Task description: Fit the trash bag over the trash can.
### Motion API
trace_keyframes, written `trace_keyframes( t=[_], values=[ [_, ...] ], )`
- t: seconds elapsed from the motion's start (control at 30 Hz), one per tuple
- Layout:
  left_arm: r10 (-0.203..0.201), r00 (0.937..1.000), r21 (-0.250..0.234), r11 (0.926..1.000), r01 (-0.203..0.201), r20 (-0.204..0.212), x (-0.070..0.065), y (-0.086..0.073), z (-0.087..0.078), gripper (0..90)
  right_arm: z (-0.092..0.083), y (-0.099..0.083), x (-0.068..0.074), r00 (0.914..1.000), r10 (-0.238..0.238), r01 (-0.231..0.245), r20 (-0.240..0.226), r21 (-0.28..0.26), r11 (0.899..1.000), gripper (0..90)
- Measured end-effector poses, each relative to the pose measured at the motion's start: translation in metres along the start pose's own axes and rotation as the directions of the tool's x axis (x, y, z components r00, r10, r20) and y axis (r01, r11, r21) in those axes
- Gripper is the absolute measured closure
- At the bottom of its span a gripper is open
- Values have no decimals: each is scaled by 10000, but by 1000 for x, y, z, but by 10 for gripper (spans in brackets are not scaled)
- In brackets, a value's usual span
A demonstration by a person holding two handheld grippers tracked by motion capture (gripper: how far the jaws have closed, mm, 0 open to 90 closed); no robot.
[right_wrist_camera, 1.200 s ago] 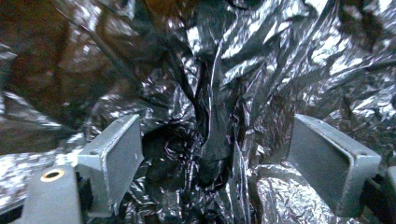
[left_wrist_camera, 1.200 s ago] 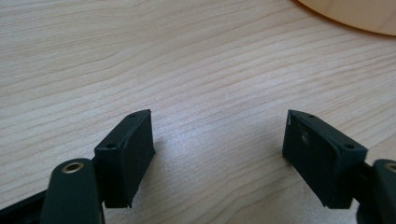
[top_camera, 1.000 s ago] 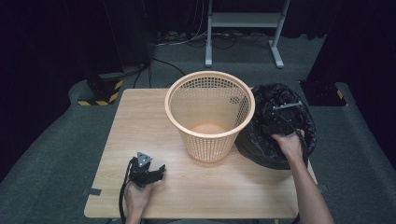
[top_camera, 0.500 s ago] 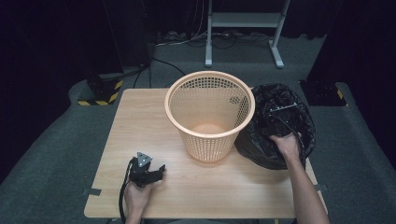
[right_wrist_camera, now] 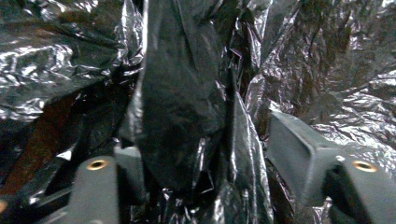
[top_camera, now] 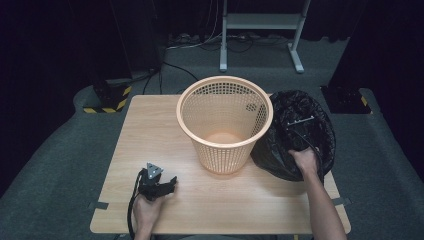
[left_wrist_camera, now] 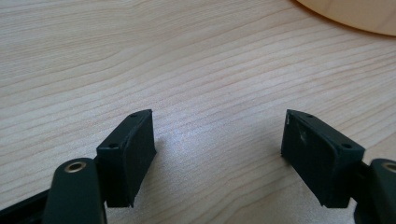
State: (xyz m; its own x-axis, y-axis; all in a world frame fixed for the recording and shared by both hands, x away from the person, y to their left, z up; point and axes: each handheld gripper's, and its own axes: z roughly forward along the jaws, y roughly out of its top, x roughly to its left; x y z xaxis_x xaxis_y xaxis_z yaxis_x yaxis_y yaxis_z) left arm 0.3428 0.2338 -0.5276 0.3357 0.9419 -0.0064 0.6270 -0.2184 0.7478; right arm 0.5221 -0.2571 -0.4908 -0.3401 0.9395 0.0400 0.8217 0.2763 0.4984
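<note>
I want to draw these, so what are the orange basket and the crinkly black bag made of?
The orange basket looks like moulded plastic: matte, with even rows of small holes in its wall. The black bag seems to be thin plastic film, glossy and crumpled, catching light on its many creases. Both are guesses from looks alone.

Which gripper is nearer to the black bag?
Right. The right gripper is in the black bag, a fold between its jaws; the left gripper rests across the table beyond the basket.

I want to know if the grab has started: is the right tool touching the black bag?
Touching: in the right gripper view a fold of the black bag lies against the right tool's closing jaws.
</note>
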Motion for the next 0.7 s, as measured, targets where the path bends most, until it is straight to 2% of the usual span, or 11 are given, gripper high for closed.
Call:
trace_keyframes(
  t=[0.4, 0.47, 0.5, 0.63, 0.7],
  values=[
    [7, 10000, 4, 10000, -7, -10, 0, 0, 0, 259, 3, -4, 4, 9992, -373, 377, 156, -231, 9990, 645],
    [7, 10000, 2, 10000, -7, -12, 0, 0, 0, 258, 2, -4, 3, 9992, -378, 381, 124, -246, 9990, 736],
    [8, 10000, 2, 10000, -8, -10, 0, 0, 0, 258, 2, -4, 3, 9992, -378, 381, 124, -246, 9990, 736],
    [4, 10000, 2, 10000, -4, -12, 0, 0, 0, 259, 2, -5, 0, 9997, -235, 233, -85, -226, 9995, 850],
    [8, 10000, 2, 10000, -8, -13, 0, 0, 0, 259, 0, -5, 0, 9994, -327, 325, -77, -236, 9992, 878]
  ],
)
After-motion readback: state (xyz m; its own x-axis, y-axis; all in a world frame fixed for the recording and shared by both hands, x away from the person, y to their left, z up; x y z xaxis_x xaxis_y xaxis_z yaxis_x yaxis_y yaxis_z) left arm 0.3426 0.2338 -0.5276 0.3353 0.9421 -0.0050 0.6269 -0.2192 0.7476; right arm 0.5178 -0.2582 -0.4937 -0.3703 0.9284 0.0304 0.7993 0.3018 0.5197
